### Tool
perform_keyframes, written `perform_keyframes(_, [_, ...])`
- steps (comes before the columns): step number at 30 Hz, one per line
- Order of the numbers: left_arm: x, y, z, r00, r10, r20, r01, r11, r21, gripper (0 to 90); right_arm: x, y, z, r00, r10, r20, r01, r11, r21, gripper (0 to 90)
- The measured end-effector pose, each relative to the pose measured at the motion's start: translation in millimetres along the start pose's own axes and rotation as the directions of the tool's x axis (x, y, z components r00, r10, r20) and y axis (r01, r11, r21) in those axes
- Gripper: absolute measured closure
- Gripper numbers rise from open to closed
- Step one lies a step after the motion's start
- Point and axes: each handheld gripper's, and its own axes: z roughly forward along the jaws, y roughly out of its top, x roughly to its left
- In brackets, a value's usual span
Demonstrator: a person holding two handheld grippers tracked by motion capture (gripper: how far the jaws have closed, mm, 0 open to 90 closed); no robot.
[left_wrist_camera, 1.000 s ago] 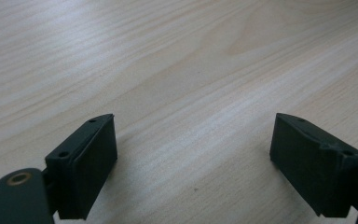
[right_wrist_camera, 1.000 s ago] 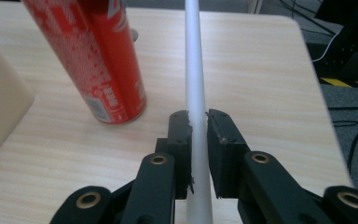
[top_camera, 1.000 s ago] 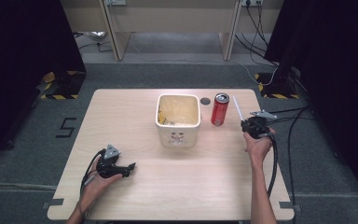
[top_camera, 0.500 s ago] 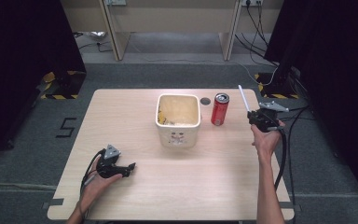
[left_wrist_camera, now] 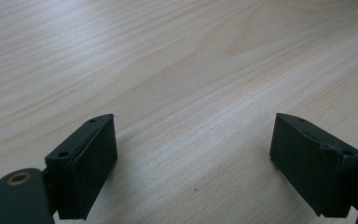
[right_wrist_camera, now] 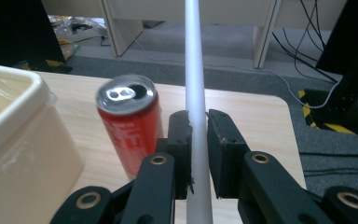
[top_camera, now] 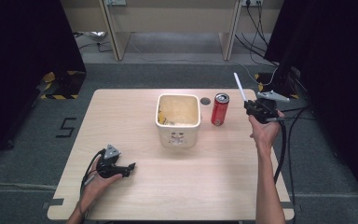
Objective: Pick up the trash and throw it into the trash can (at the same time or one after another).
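**Straw clamped and lifted beside the open can**

Jaws of the right gripper (right_wrist_camera: 196,154) are pinched tight on a white straw (right_wrist_camera: 194,88), holding it low on its length so that most of it stands free above the pads. That grip leaves a long free end to steer, which suits feeding it into a small hole. In the high view the right gripper (top_camera: 256,108) sits off the right side of the red can (top_camera: 219,109), raised above the surface (top_camera: 121,112), with the straw (top_camera: 239,86) slanting up and away from the person.

From the gripper's own camera the can (right_wrist_camera: 129,126) stands upright just to the left of the straw, its tab and mouth open to the top, so the likely aim is to bring the straw's end over that opening. The can stands near the cream tub (top_camera: 178,119), apart from it, and a small dark disc (top_camera: 205,100) lies on the surface between them, farther back.

Meanwhile the left gripper (top_camera: 121,169) rests low at the near left of the surface, well away from the can. Its jaws stand wide with nothing between them, over bare wood (left_wrist_camera: 177,70); it seems parked to keep out of the way, though it could steady the can if the straw pushes it.
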Motion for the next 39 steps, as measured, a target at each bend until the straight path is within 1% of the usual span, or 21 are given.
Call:
perform_keyframes(6, [0.0, 0.0, 0.1, 1.0000, 0.000, 0.000, 0.000, 1.0000, -0.001, 13.7, 8.3, 10.2, -0.4, 0.9998, -0.009, -0.016, 0.009, 1.000, -0.012, 79.7])
perform_keyframes(8, [-0.1, -0.1, 0.1, 1.0000, 0.000, 0.000, 0.000, 1.0000, -0.001, 13.7, 12.8, 14.4, -0.1, 0.9994, -0.009, -0.034, 0.008, 1.000, -0.022, 79.8])
perform_keyframes(9, [-0.1, -0.1, 0.1, 1.0000, 0.000, 0.000, 0.000, 1.0000, -0.001, 13.7, 12.8, 14.4, -0.1, 0.9994, -0.009, -0.034, 0.008, 1.000, -0.022, 79.8])
perform_keyframes(10, [0.0, 0.0, 0.0, 1.0000, 0.000, 0.000, 0.000, 1.0000, 0.000, 13.7, 17.7, 17.7, -0.1, 0.9988, -0.015, -0.047, 0.013, 1.000, -0.025, 79.7])
perform_keyframes(13, [0.0, 0.0, 0.1, 1.0000, 0.000, 0.000, 0.000, 1.0000, -0.001, 13.7, 24.4, 22.3, 0.6, 0.9980, -0.021, -0.059, 0.019, 0.999, -0.030, 79.7])
perform_keyframes(16, [0.0, 0.0, 0.0, 1.0000, 0.000, 0.000, 0.000, 1.0000, 0.000, 13.7, 28.1, 25.2, 1.5, 0.9974, -0.028, -0.067, 0.026, 0.999, -0.032, 79.7])
perform_keyframes(17, [-0.1, -0.1, 0.1, 1.0000, 0.000, -0.001, 0.000, 1.0000, -0.001, 13.7, 34.0, 28.7, 3.0, 0.9964, -0.034, -0.078, 0.032, 0.999, -0.033, 79.7])
perform_keyframes(19, [0.0, 0.0, 0.1, 1.0000, 0.000, 0.000, 0.000, 1.0000, -0.001, 13.7, 39.4, 31.1, 4.4, 0.9955, -0.042, -0.086, 0.039, 0.999, -0.033, 79.7])
perform_keyframes(22, [0.1, 0.0, -0.1, 1.0000, 0.002, 0.001, -0.002, 1.0000, 0.002, 13.7, 49.4, 35.9, 7.3, 0.9930, -0.065, -0.099, 0.062, 0.998, -0.034, 79.7])
perform_keyframes(23, [0.1, 0.0, -0.1, 1.0000, 0.002, 0.001, -0.002, 1.0000, 0.002, 13.7, 49.4, 35.9, 7.3, 0.9930, -0.065, -0.099, 0.062, 0.998, -0.034, 79.7])
perform_keyframes(27, [0.0, 0.0, -0.1, 1.0000, 0.001, 0.000, -0.001, 1.0000, 0.001, 13.7, 64.1, 43.0, 11.8, 0.9893, -0.077, -0.124, 0.072, 0.997, -0.037, 79.7])
perform_keyframes(28, [0.0, 0.0, 0.0, 1.0000, -0.001, 0.000, 0.001, 1.0000, -0.001, 13.7, 71.7, 46.7, 14.1, 0.9868, -0.087, -0.136, 0.083, 0.996, -0.041, 79.7])
perform_keyframes(31, [0.0, 0.0, -0.1, 1.0000, 0.000, 0.000, 0.000, 1.0000, 0.000, 13.7, 82.8, 51.0, 17.7, 0.9828, -0.097, -0.157, 0.091, 0.995, -0.042, 79.7])
perform_keyframes(34, [0.0, 0.0, 0.0, 1.0000, -0.001, 0.000, 0.001, 1.0000, -0.001, 13.7, 93.1, 54.9, 21.1, 0.9784, -0.112, -0.174, 0.106, 0.993, -0.043, 79.7])
perform_keyframes(35, [0.0, 0.0, -0.1, 1.0000, -0.001, 0.000, 0.001, 1.0000, 0.000, 13.7, 93.1, 54.9, 21.1, 0.9784, -0.112, -0.174, 0.106, 0.993, -0.043, 79.7])
perform_keyframes(36, [0.0, 0.0, 0.0, 1.0000, -0.001, 0.000, 0.001, 1.0000, -0.001, 13.7, 97.4, 56.4, 22.5, 0.9765, -0.110, -0.185, 0.103, 0.994, -0.046, 79.7])
perform_keyframes(37, [0.0, 0.0, 0.0, 1.0000, -0.001, 0.000, 0.001, 1.0000, -0.001, 13.7, 104.4, 58.2, 25.2, 0.9728, -0.115, -0.201, 0.109, 0.993, -0.044, 79.7])
perform_keyframes(38, [0.0, 0.0, 0.0, 1.0000, -0.001, 0.000, 0.001, 1.0000, -0.001, 13.7, 104.4, 58.2, 25.2, 0.9728, -0.115, -0.201, 0.109, 0.993, -0.044, 79.7])
perform_keyframes(39, [0.0, 0.0, -0.1, 1.0000, -0.001, 0.000, 0.001, 1.0000, 0.000, 13.7, 111.7, 60.3, 27.9, 0.9694, -0.125, -0.211, 0.119, 0.992, -0.042, 79.7])
